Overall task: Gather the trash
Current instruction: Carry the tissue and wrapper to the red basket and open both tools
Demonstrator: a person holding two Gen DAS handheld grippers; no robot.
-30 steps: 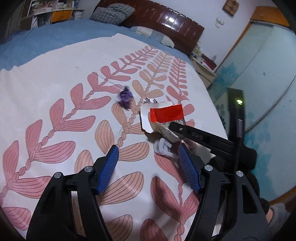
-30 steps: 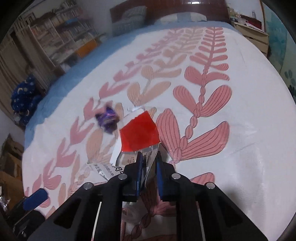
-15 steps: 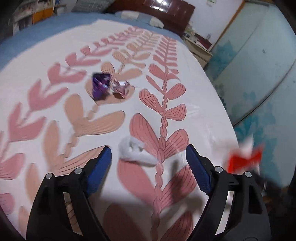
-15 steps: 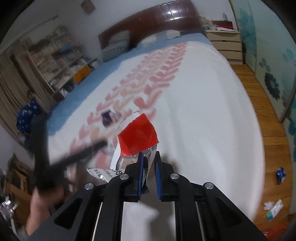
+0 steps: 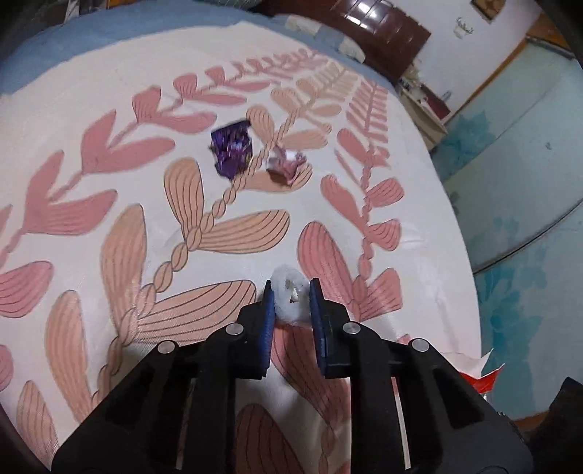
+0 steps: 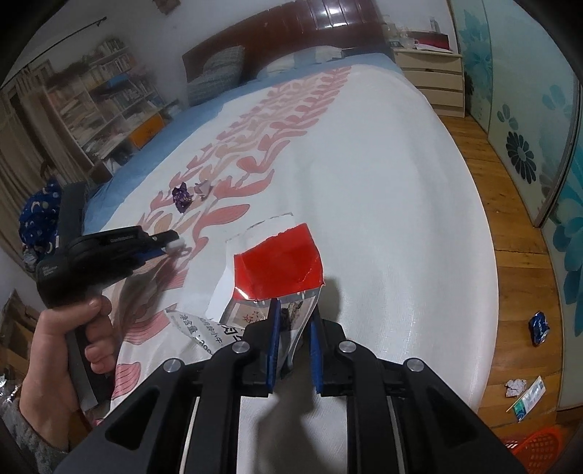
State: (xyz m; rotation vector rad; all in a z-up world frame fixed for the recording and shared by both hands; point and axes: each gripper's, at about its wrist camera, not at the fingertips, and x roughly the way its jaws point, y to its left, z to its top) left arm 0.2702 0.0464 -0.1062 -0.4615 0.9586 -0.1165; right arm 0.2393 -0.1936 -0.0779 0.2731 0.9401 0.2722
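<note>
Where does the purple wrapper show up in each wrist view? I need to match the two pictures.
Left wrist: the purple wrapper lies on the bedspread, upper middle, left of a pinkish wrapper.
Right wrist: the same purple wrapper is small, left of centre, beyond the left gripper.
Shared landmark: the dark wooden headboard at the far end of the bed.

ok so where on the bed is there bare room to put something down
Free: the plain white bedspread between the leaf print and the bed's right edge, beyond the red packet. Crowded: the print strip, with the purple wrapper, pink wrapper and white wad.
</note>
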